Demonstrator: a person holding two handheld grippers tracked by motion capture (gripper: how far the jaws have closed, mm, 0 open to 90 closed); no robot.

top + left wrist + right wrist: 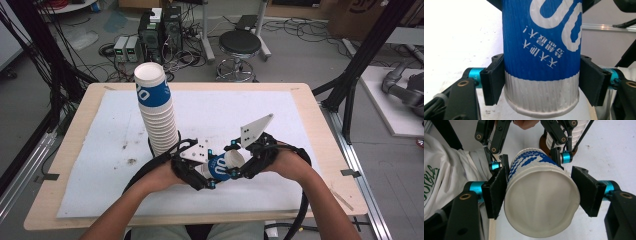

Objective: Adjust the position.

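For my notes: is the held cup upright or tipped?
Tipped. The cup lies sideways between both grippers, its open mouth facing the right gripper.

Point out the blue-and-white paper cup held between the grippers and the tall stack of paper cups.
Blue-and-white paper cup (541,50): left gripper view, blue printed side wall.
Tall stack of paper cups (159,120): high view, white ribbed rims mid-stack.
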